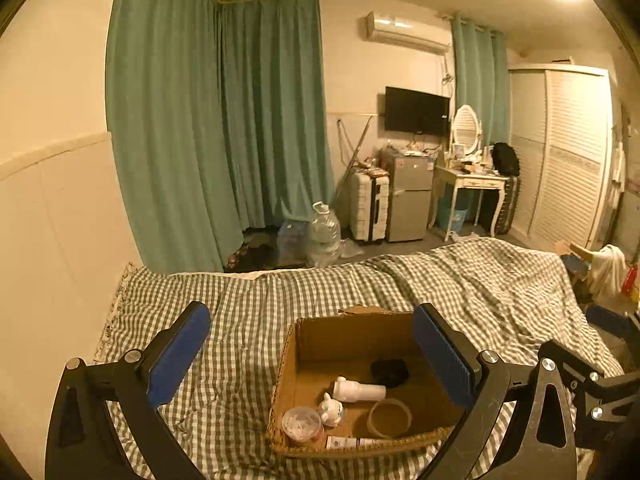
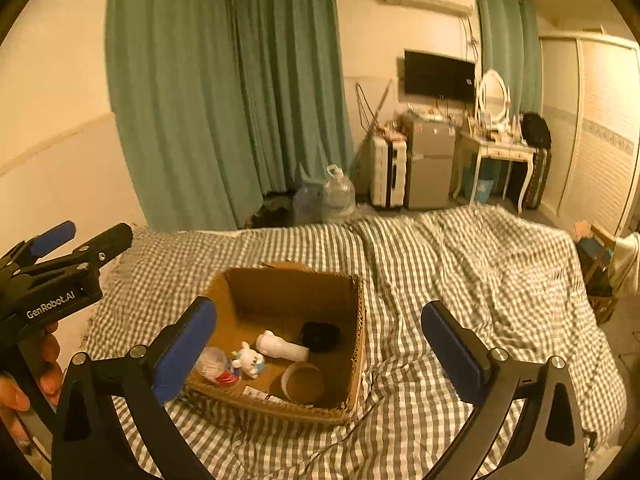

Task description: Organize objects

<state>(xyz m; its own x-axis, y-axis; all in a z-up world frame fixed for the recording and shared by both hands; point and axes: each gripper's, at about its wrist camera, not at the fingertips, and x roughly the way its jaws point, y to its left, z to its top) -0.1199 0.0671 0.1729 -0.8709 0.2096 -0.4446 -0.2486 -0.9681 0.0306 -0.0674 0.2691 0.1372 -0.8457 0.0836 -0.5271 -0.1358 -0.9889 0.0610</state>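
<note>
Up close in the left wrist view, the left tool (image 1: 312,354) hangs released and empty over a cardboard box (image 1: 288,364) on the checked bed (image 1: 460,292); inside lie a white bottle (image 1: 360,391), a toy (image 1: 332,410) and a tape roll (image 1: 389,418).

From the right wrist view, the right tool (image 2: 320,344) is likewise spread wide, empty, above the box (image 2: 358,344), with the left tool (image 2: 80,240) at the left edge.

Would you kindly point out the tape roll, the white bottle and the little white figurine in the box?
tape roll (image 1: 389,418), left wrist view, its cardboard ring.
white bottle (image 1: 362,391), left wrist view, its body.
white figurine (image 2: 249,361), right wrist view, its head.
</note>
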